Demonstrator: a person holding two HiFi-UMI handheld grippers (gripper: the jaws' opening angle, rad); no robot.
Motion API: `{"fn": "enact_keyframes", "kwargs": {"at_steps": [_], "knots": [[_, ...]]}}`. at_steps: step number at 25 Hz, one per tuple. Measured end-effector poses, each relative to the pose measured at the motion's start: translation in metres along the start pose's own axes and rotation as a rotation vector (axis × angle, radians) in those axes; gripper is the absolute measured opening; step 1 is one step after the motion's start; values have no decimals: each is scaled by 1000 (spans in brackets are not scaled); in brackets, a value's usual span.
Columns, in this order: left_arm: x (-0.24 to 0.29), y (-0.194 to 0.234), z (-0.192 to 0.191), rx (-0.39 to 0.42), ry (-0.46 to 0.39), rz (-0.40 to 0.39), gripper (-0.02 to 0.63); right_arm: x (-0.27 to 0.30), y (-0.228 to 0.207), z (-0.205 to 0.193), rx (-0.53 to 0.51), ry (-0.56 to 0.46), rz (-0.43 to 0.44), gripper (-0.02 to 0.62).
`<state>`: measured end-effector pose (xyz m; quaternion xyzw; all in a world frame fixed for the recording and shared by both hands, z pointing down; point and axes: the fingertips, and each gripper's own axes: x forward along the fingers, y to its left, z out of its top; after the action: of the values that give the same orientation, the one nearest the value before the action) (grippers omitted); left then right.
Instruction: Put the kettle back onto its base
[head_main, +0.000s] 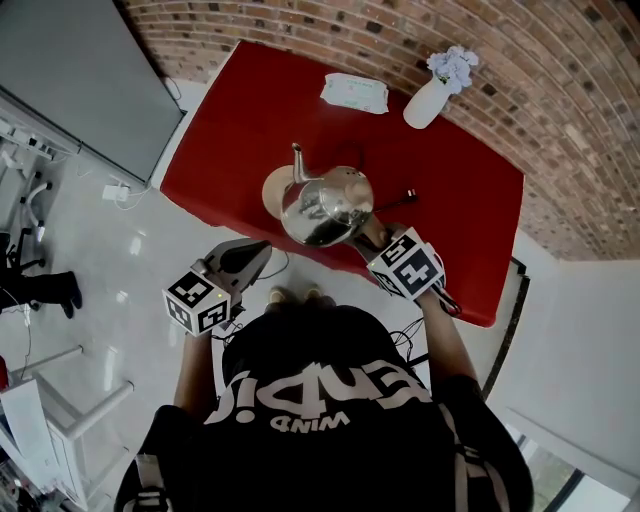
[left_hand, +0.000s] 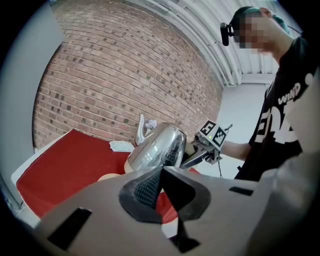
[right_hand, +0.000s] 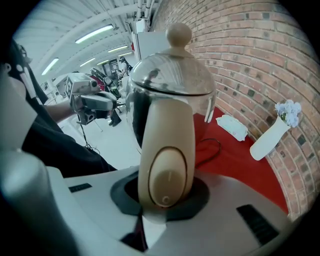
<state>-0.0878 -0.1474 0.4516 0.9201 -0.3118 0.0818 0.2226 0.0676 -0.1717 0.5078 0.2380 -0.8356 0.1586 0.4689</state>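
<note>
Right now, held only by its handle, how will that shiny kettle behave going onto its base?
The kettle looks like rigid metal, so it likely won't flex. With the right tool clamping only the handle, its body hangs forward and may pivot or swing. The glossy handle could slip.

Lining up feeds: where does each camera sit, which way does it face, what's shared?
Head view: on the person's head, steeply down at the table; shoulders, left gripper, right gripper show.
Left gripper view: on that gripper, along shut jaws toward the kettle; torso shows.
Right gripper view: on that gripper, jaws clamping the kettle's handle; arm shows.
Shared: kettle, in all three.
</note>
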Motion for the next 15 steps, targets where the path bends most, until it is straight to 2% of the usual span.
{"fn": "enact_keyframes", "kwargs": {"at_steps": [8,15], "knots": [[5,4,-2,-6,1,-14,9,11,-21,47,-4,-42,-19,64],[8,2,-1,-2,-1,-21,9,9,-42,81,-57,-46,-49,65]]}}
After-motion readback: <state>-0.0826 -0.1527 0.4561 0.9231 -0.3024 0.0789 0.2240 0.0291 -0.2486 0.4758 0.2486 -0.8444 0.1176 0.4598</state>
